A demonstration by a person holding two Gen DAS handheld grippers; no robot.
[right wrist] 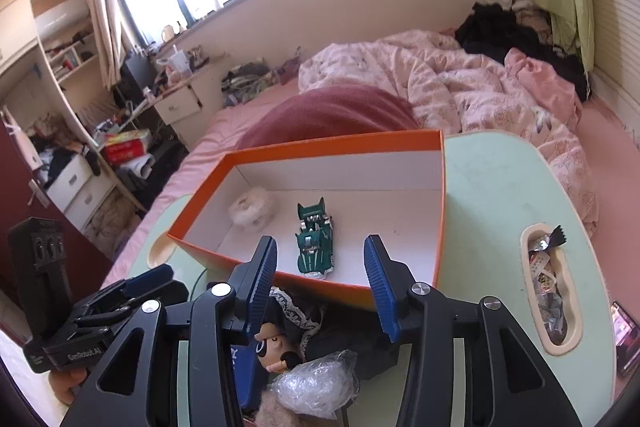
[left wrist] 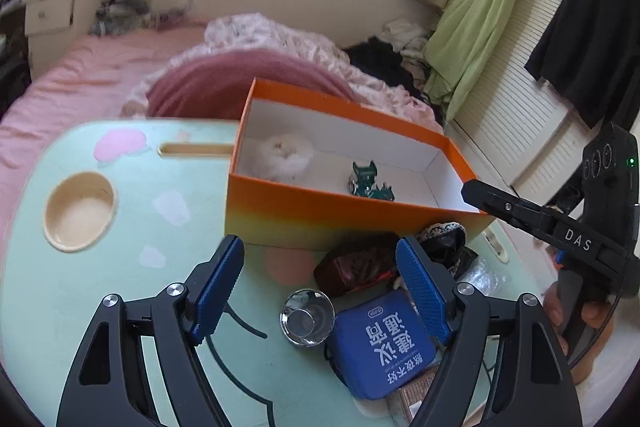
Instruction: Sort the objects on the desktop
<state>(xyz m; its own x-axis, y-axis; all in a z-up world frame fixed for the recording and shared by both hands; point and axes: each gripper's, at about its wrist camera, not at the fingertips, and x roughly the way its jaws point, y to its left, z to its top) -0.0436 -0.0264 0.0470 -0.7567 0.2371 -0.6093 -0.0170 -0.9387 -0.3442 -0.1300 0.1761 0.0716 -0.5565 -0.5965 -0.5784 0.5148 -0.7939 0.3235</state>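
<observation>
An orange box (left wrist: pixel 320 215) (right wrist: pixel 442 187) with a white inside stands on the mint-green lap table (left wrist: pixel 120 227) (right wrist: pixel 492 187). Inside lie a green toy car (left wrist: pixel 370 183) (right wrist: pixel 315 241) and a white fluffy ball (left wrist: pixel 284 153) (right wrist: pixel 252 207). In front of the box lie a dark red wrapped packet (left wrist: pixel 356 263), a small glass cup (left wrist: pixel 307 317), a blue box with white characters (left wrist: pixel 386 343), a doll in black lace (left wrist: pixel 446 241) (right wrist: pixel 280 345) and a crumpled clear plastic wad (right wrist: pixel 320 387). My left gripper (left wrist: pixel 320 275) is open above the cup and packet. My right gripper (right wrist: pixel 320 275) is open above the doll, at the box's near wall.
The table has a round cream cup recess (left wrist: pixel 80 211) and a slot tray (right wrist: pixel 550 291) holding wrappers. The table stands on a pink bed with a quilt (right wrist: pixel 460 83). The right gripper also shows in the left wrist view (left wrist: pixel 560 227), the left gripper in the right wrist view (right wrist: pixel 100 315).
</observation>
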